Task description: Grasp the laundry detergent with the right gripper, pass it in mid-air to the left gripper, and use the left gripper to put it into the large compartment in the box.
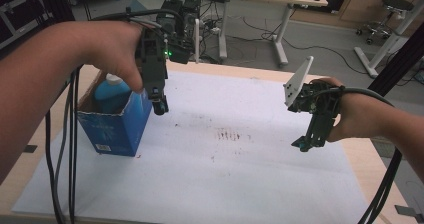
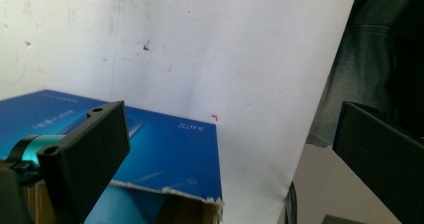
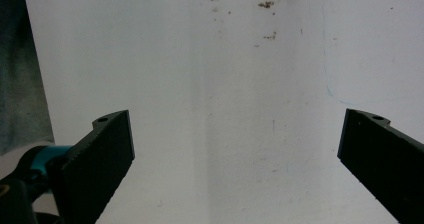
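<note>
Blue bottle (image 1: pixel 111 91) stands upright in its box (image 1: pixel 120 126); both grippers (image 1: pixel 160 105) (image 1: pixel 303 145) gape empty.

Wooden table (image 1: pixel 374 170); stained white sheet (image 1: pixel 215 179) on it; blue box (image 1: pixel 116 126) on sheet

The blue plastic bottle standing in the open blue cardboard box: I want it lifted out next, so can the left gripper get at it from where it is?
Probably yes: the left gripper is open beside the box, whose top is open, and the bottle stands uncovered.
</note>
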